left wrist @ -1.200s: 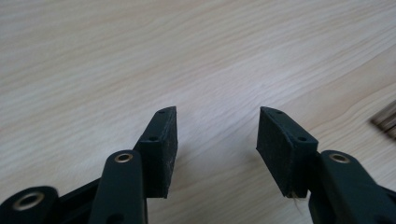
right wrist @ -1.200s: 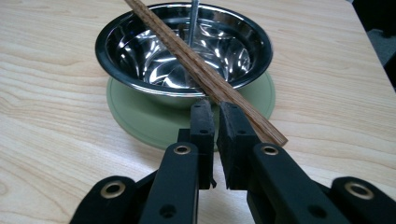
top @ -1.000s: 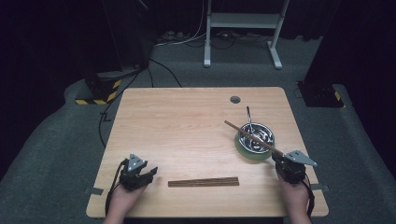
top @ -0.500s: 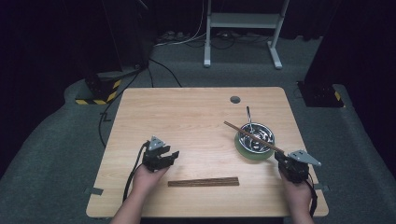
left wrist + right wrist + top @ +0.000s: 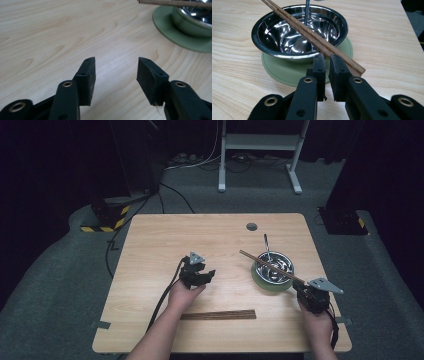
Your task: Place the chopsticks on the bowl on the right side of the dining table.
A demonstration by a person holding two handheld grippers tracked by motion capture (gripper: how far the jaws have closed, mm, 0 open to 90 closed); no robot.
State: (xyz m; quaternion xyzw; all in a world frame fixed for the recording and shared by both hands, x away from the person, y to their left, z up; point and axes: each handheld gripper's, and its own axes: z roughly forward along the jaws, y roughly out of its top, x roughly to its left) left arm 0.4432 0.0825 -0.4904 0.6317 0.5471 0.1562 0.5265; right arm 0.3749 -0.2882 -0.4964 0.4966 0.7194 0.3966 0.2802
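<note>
A steel bowl (image 5: pixel 287 262) (image 5: pixel 287 59) stands on a green plate (image 5: pixel 265 283) (image 5: pixel 277 71) (image 5: pixel 180 35) at the table's right. A spoon (image 5: pixel 266 245) (image 5: pixel 307 12) leans in the bowl. A pair of brown chopsticks (image 5: pixel 255 258) (image 5: pixel 312 35) (image 5: pixel 175 3) lies slanted across the bowl's rim. My right gripper (image 5: pixel 301 288) (image 5: pixel 326 58) sits just before the plate, its jaws almost together with nothing between them; the chopsticks' near end runs past its tips. My left gripper (image 5: pixel 207 273) (image 5: pixel 116 61) hovers over mid-table, open and empty, facing the plate.
A second pair of brown chopsticks (image 5: pixel 218 315) lies flat near the front edge, between my two hands. The wooden table (image 5: pixel 165 240) has a round cable hole (image 5: pixel 251 226) at the back. Dark floor, cables and a white stand lie beyond.
My left gripper has moved from the front left corner forward and right to the middle of the table. The right gripper and the bowl have stayed put.
</note>
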